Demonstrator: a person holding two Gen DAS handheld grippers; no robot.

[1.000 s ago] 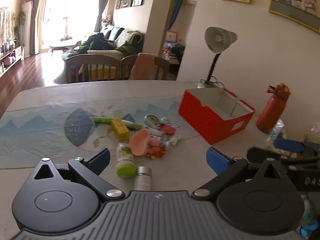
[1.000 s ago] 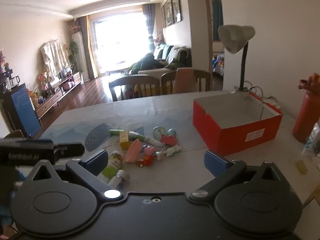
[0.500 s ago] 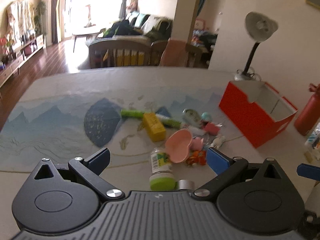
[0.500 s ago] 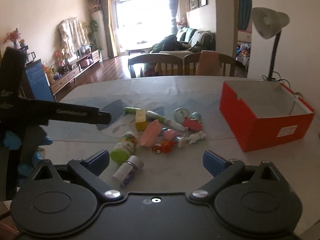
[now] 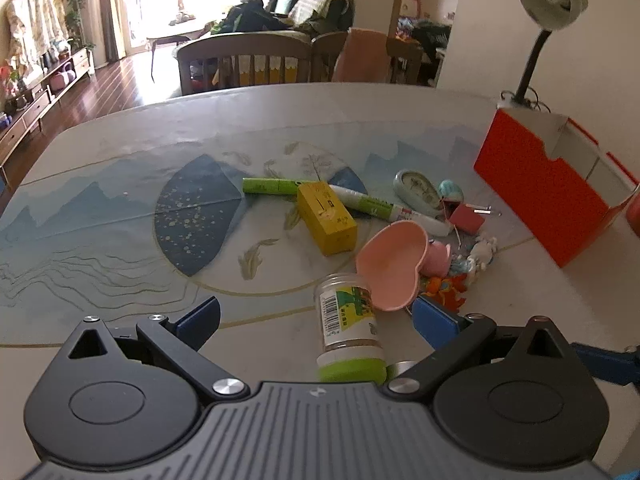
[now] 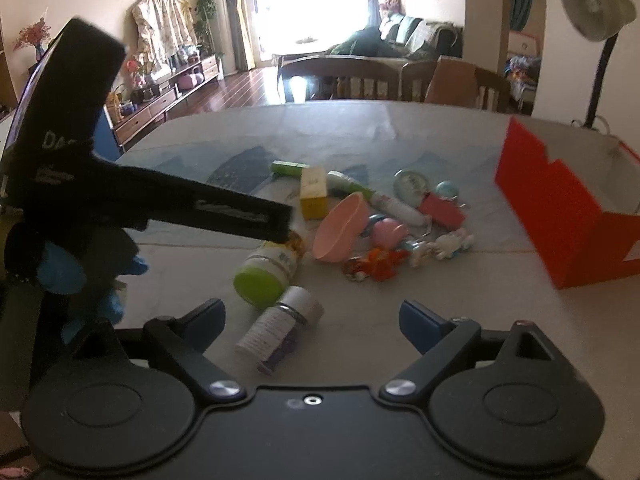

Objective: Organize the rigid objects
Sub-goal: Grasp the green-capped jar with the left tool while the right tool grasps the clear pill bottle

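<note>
Hovering over the clutter, both tongs spread, nothing pinched. Left tongs (image 5: 316, 320) frame the green-capped jar (image 5: 350, 332) lying on its side; right tongs (image 6: 312, 318), jaws just been closing a bit with nothing between the pads, sit over the small white-capped bottle (image 6: 280, 326). Both look light, stiff, round, likely to roll: grip across the body. Pink bowl (image 5: 390, 266) and yellow box (image 5: 326, 218) lie beyond; red box (image 6: 560, 212) stands open on the tabletop (image 6: 460, 292).

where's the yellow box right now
In the left wrist view the yellow box lies mid-table, on the green tube, left of the pink dish.
</note>
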